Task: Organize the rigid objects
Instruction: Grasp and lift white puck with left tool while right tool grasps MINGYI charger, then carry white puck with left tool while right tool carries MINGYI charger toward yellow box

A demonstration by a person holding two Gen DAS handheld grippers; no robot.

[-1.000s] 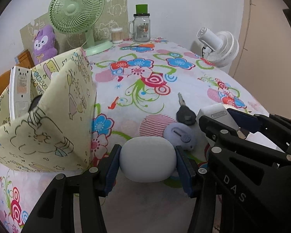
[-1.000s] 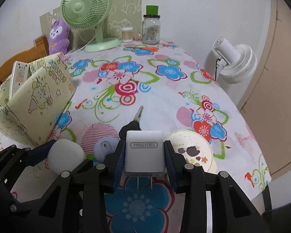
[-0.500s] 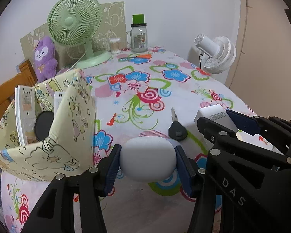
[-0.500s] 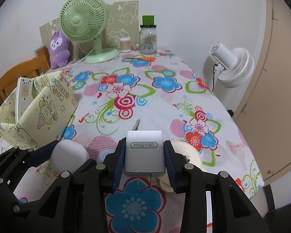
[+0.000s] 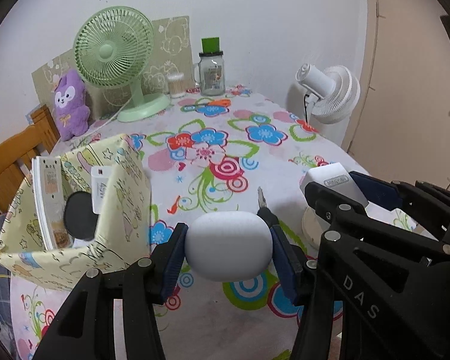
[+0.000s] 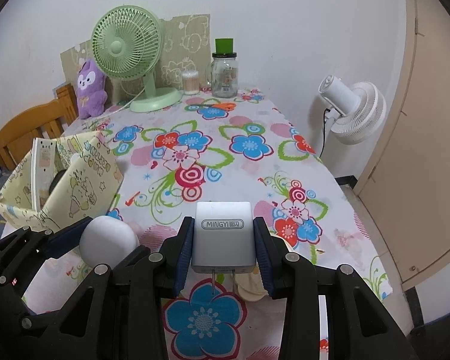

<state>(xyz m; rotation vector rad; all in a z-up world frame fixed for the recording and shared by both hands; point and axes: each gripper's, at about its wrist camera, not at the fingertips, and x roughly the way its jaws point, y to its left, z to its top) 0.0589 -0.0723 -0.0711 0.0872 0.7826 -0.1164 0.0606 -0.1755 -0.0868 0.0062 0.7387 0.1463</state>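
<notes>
place: home | cues: floral tablecloth, green desk fan, purple plush toy, wooden chair

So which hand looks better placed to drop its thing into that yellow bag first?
Probably the left. The left gripper, shut on the white case, sits right beside the yellow bag; the right gripper with the charger is farther away.

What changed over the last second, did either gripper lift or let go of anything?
Both lifted, neither let go. The left gripper has carried the white rounded case up off the tablecloth; the right gripper has raised the white charger alongside. The key now shows mostly behind the case. Both grips stayed clamped, and the yellow storage box and its contents kept their place.
</notes>
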